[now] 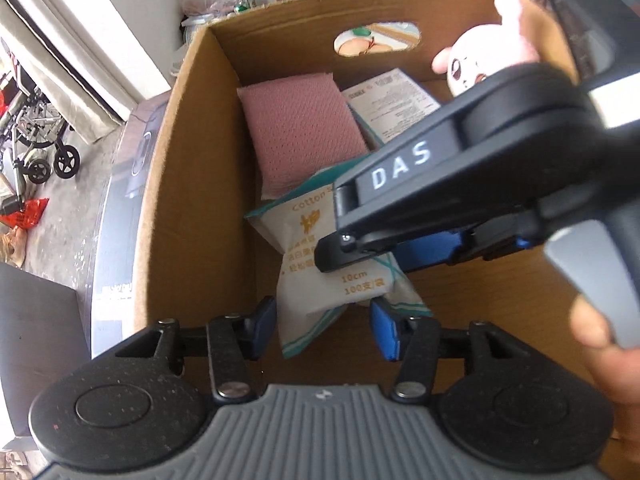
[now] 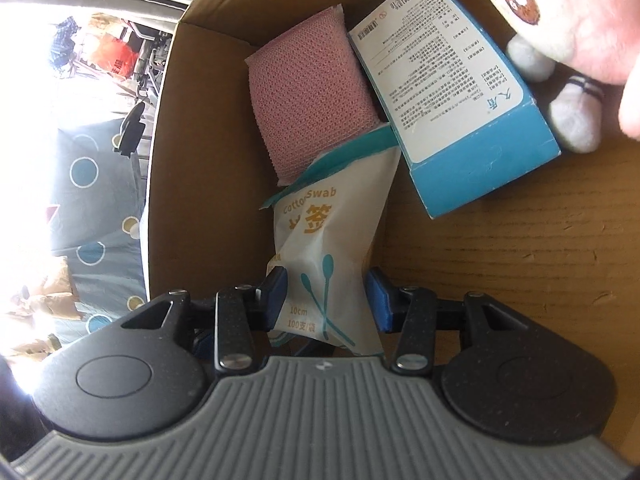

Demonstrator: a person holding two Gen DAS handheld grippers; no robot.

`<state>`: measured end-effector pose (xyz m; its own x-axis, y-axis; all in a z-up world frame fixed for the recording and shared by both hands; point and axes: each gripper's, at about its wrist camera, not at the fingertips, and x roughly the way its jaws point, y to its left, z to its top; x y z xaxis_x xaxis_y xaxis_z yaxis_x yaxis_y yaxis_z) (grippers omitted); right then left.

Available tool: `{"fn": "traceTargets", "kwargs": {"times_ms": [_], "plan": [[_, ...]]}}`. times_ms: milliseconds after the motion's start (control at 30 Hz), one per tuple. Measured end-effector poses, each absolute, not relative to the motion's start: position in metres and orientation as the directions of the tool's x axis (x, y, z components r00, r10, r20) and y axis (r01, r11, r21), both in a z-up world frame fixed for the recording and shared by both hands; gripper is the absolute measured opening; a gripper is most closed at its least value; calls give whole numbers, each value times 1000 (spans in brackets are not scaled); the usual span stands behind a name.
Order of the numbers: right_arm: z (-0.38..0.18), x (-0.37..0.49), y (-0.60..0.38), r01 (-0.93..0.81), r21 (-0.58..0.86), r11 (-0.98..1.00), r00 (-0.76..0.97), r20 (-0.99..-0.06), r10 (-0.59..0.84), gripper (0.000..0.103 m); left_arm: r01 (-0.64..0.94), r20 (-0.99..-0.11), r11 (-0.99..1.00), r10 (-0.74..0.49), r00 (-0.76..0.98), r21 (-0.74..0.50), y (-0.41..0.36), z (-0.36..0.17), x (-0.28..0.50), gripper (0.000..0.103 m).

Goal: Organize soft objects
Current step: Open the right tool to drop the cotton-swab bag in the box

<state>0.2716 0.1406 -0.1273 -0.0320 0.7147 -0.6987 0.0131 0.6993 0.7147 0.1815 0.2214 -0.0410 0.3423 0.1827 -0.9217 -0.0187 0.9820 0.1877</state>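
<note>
Both grippers reach into a brown cardboard box (image 1: 192,184). A white and teal cotton swab bag (image 1: 316,280) lies on the box floor. My left gripper (image 1: 324,320) is open, its blue pads either side of the bag's near end. My right gripper (image 2: 326,300) is also open around the same bag (image 2: 332,248); it shows from the side in the left wrist view (image 1: 400,248). A pink mesh sponge (image 1: 300,132) lies at the back left, also seen in the right wrist view (image 2: 308,100). A pink plush toy (image 1: 488,60) sits in the back right corner.
A blue and white carton (image 2: 460,100) lies beside the sponge, resting partly on the bag's far end. The box (image 2: 520,248) has bare floor at the right. A handle hole (image 1: 376,42) opens in the back wall. Outside at left are a floor and a wheelchair (image 1: 36,140).
</note>
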Motion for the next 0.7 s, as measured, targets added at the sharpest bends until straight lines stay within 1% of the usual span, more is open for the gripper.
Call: {"fn": "traceTargets", "kwargs": {"times_ms": [67, 100, 133, 233, 400, 467, 700], "plan": [[-129, 273, 141, 31, 725, 688, -32, -688, 725, 44, -18, -916, 983, 178, 359, 184, 220, -34, 177, 66], [-130, 273, 140, 40, 733, 679, -33, -678, 734, 44, -21, -909, 983, 178, 377, 183, 220, -30, 174, 77], [-132, 274, 142, 48, 745, 666, -33, -665, 746, 44, -26, -899, 982, 183, 398, 188, 219, -27, 173, 81], [-135, 272, 144, 51, 759, 649, -44, -647, 761, 48, -31, -886, 978, 201, 418, 207, 217, -20, 168, 81], [-126, 269, 142, 17, 742, 670, -18, -670, 743, 62, -44, -888, 980, 193, 418, 192, 220, -17, 166, 81], [-115, 269, 139, -15, 737, 676, -2, -676, 737, 65, -50, -887, 981, 193, 420, 190, 222, -17, 167, 81], [-74, 266, 112, -147, 705, 694, 98, -688, 719, 67, -87, -873, 985, 170, 457, 146, 220, -7, 161, 81]]}}
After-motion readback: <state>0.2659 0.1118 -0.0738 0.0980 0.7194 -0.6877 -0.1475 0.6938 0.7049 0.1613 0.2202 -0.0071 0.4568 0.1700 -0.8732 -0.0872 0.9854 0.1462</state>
